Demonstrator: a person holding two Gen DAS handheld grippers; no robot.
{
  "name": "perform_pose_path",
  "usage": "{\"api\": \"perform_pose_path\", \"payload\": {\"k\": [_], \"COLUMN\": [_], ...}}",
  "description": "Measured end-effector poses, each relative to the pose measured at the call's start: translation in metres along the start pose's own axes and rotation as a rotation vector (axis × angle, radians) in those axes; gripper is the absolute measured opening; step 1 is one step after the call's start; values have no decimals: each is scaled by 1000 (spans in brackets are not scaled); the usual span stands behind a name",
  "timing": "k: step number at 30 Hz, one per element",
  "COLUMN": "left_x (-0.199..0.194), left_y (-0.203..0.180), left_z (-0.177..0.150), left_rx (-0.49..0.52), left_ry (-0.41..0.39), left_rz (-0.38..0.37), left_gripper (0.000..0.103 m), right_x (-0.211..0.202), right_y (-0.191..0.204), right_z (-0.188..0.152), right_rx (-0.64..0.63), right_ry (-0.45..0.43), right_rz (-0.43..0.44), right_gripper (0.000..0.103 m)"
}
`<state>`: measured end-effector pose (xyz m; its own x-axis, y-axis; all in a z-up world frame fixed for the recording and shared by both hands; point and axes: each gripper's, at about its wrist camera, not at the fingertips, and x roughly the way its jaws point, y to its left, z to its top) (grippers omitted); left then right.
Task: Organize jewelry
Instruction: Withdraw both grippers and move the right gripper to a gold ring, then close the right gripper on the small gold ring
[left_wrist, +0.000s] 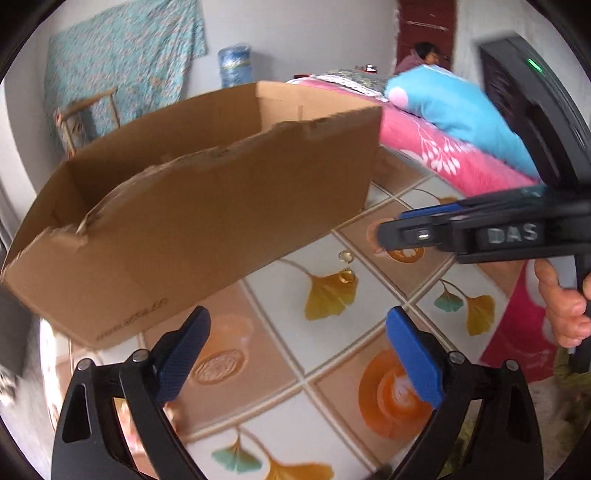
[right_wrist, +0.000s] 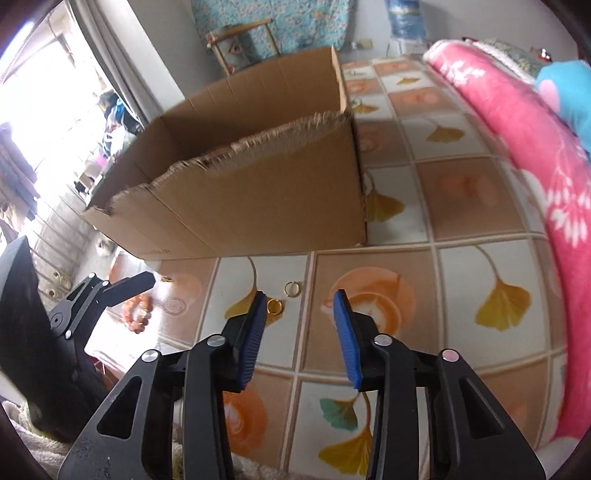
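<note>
Both tools share one build: the left gripper (left_wrist: 297, 328) and the right gripper (right_wrist: 300, 314) have glossy black linkage arms with triangular cut-outs, round silver screws at the pivots, and blue ribbed pads (right_wrist: 253, 339) on the fingers. The right one's black body carries white "DAS" lettering (plus a small green light). A bare-skinned hand (left_wrist: 565, 310) shows.
</note>
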<state>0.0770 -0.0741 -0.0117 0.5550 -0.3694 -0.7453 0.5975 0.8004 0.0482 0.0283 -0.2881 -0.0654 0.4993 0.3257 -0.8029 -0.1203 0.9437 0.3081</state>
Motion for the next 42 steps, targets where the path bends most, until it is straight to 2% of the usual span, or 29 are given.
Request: {"api": "perform_pose_path", "payload": {"k": [2,4,6,9,13,17,24,31,42], "left_x": [6,12,21,31,42,50,51,44,30], "left_y": [-7,-11,-14,-13,-14,-15,-18,-12,23], "left_z": [1,3,6,9,13,13,12,5,-5], "left_rx": [31,44,50,44,45,52,87,81,-59], "left_ry": [-11,-22,-19,-3,15,27,-1,11,52], "left_rz": [-4,-23,-50,-89,-131,-130,-114,-91,-48], "left_gripper": [90,85,71,56,44,31,9,9,9], "right_x": [6,9,10,11,11,11,13,15,29], "right_y": [-2,-6,-8,-11,-9,-10,-10,-3,25], "right_z": [3,5,7,8,7,7,6,4,2], "right_rx": [3,10,18,32,36,33,31,-7,-183], "right_ry": [10,14,17,20,21,17,14,14,14], "right_rz": [-2,-3,-6,-5,-4,-7,-15,-4,-57], "right_gripper": [26,26,26,26,26,26,26,26,26]}}
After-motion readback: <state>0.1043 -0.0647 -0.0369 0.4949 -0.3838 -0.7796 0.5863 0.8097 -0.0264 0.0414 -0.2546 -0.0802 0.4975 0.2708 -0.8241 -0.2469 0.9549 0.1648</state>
